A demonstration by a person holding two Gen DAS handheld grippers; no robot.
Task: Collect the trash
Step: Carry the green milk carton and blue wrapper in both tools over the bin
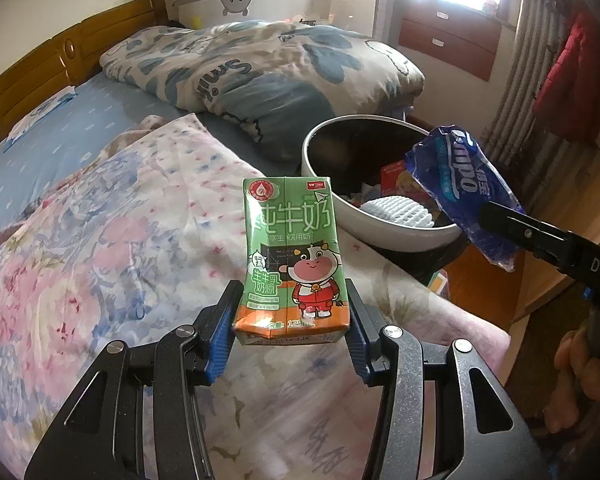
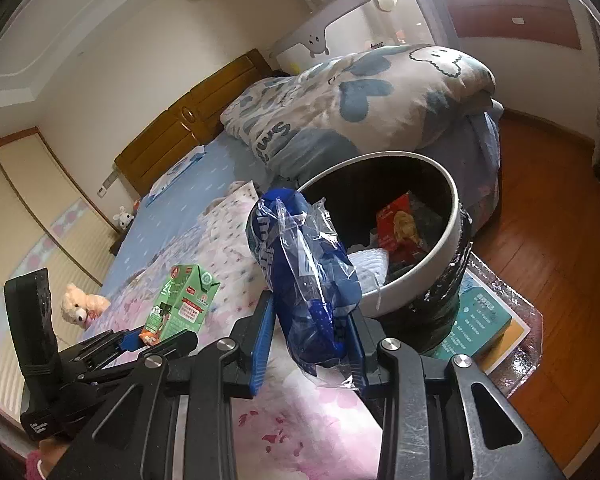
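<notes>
Bedroom walls and a wooden floor (image 2: 540,208) are all around me, with a big bed (image 1: 60,136) filling the left side. On the far part of the bed sits a folded quilt (image 1: 260,68), and a flowery blanket (image 1: 100,248) lies near me.

Just right of the bed stands a round trash bin (image 1: 380,236) with a black bag inside. Some trash is already in it, like a red packet (image 2: 398,230) and something white.

My left gripper (image 1: 290,320) squeezes a green milk carton (image 1: 290,256) by its lower end. The carton stands upright above the blanket, left of the bin. My right gripper (image 2: 314,340) pinches a blue plastic wrapper (image 2: 304,276), which sticks up near the bin's rim.

I think both things need to go over the bin before I let go. The carton is not above the bin, so dropping it now would land it on the blanket. The wrapper is light and floppy, so it could catch on a pad or drift outside the rim. My two grippers are close together, so they could bump near the bin.
</notes>
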